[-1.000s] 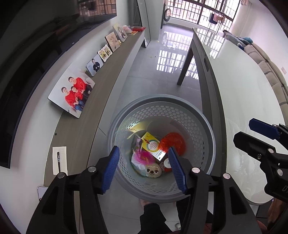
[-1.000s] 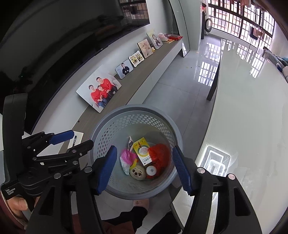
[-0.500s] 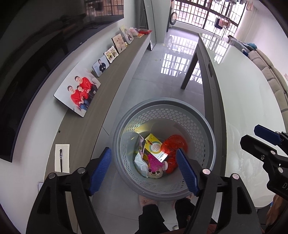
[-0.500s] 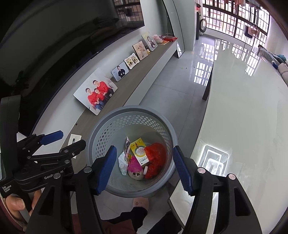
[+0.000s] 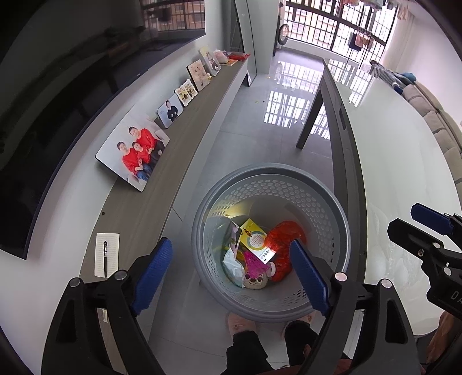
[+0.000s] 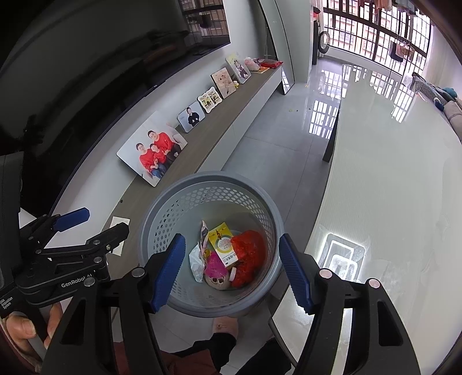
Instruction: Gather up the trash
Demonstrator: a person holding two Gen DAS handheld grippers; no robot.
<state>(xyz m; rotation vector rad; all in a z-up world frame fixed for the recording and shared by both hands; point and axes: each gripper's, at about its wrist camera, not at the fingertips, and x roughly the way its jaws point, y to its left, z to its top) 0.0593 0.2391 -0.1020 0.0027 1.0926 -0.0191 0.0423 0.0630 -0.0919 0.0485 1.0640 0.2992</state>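
Glossy grey tiled floor (image 5: 231,144) reflecting barred windows (image 5: 332,26) at the far end; long low wooden console (image 5: 179,150) along the white left wall, lined with framed photos (image 5: 134,154) under a dark television (image 5: 72,86); white-topped table (image 5: 398,150) on the right, sofa (image 5: 441,127) beyond
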